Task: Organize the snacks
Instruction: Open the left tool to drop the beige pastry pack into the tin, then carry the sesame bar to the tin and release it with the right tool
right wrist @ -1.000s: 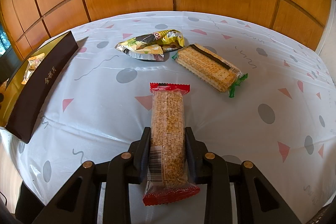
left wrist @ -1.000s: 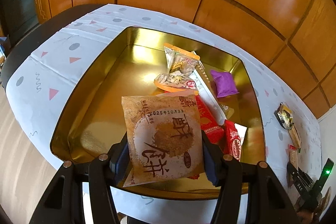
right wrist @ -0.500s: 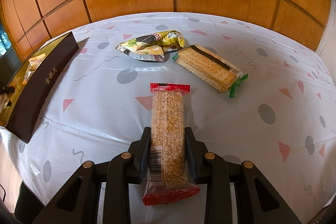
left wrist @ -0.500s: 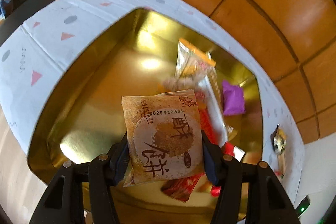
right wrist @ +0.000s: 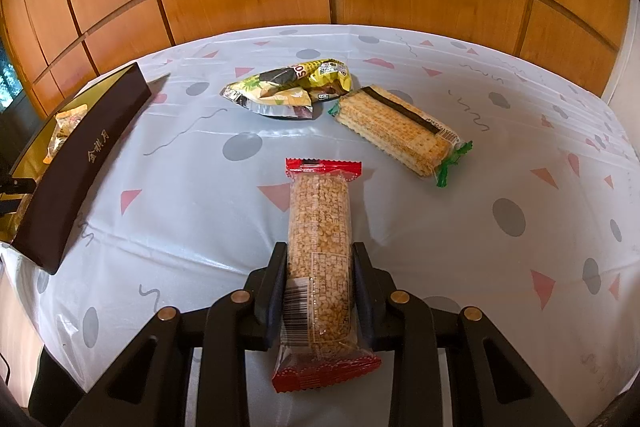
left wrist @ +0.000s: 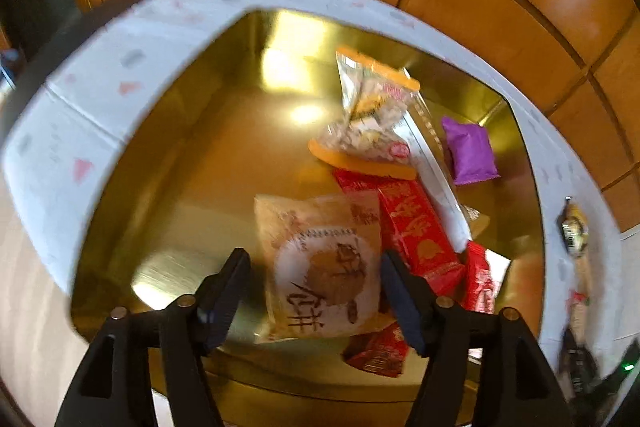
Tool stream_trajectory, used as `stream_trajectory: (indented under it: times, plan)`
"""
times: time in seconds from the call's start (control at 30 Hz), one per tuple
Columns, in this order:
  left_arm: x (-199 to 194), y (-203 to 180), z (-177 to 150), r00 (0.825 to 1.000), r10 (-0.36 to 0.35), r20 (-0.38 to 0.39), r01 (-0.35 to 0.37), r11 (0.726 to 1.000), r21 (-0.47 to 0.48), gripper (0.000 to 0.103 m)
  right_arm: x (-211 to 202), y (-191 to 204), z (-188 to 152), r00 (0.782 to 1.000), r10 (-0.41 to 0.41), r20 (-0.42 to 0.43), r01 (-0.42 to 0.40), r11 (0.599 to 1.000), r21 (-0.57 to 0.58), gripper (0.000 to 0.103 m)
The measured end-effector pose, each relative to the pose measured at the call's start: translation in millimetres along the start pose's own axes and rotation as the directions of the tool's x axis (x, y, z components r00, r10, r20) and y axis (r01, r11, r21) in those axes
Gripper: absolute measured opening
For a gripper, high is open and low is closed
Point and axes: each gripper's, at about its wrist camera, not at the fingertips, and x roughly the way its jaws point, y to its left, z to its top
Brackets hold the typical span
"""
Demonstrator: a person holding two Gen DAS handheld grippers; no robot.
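Left tool (left wrist: 314,269): spread wide over the gold box (left wrist: 180,163); gaps show on both sides of the tan pastry packet (left wrist: 320,267), so nothing gripped.
Tan pastry packet: between the open fingers, at the near end of the box, overlapping the red packets (left wrist: 416,231); whether resting or falling cannot be told from the blur.
Box contents: orange-edged clear bag (left wrist: 372,115) and purple packet (left wrist: 470,149) toward the far right side; left half of the floor bare.
Right tool (right wrist: 320,281): closed on the red-ended grain bar (right wrist: 320,239), pinched near its barcode end.
Bar's long axis: straight along the fingers, far end pointing away, above the tabletop (right wrist: 500,247).
Deciding relation: dark box wall (right wrist: 80,163) lies to the left of the right tool, well apart; probably a leftward carry, bar crossing the wall broadside.
Left on the tabletop: yellow crumpled bag (right wrist: 292,87) and cracker pack (right wrist: 396,129), touching or nearly so, farther off than the bar.
Nearer hand for those two: right, judged by view.
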Motion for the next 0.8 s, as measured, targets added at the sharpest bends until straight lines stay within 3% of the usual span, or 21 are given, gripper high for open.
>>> stream_trajectory:
  times: [0.23,0.4,0.8]
  plan:
    - [-32.7,-10.0,-15.0,0.990,0.041,0.132,-0.049,0.997,0.061,0.070,0.0,1.0,0.9,1.000,-0.007,-0.005,0.007,1.000,-0.003,0.031]
    - [-51.5,-15.2,-21.7,0.978,0.033,0.208,-0.051,0.995,0.083,0.070,-1.1,2.4,0.7,1.000,-0.012,-0.010,0.012,1.000,-0.005,0.031]
    - [-71.3,-27.4,-40.7,0.965,-0.018,0.261,-0.026,0.986,0.165,0.070,-3.0,6.6,1.7,0.999,-0.023,-0.048,0.023,1.000,-0.001,0.031]
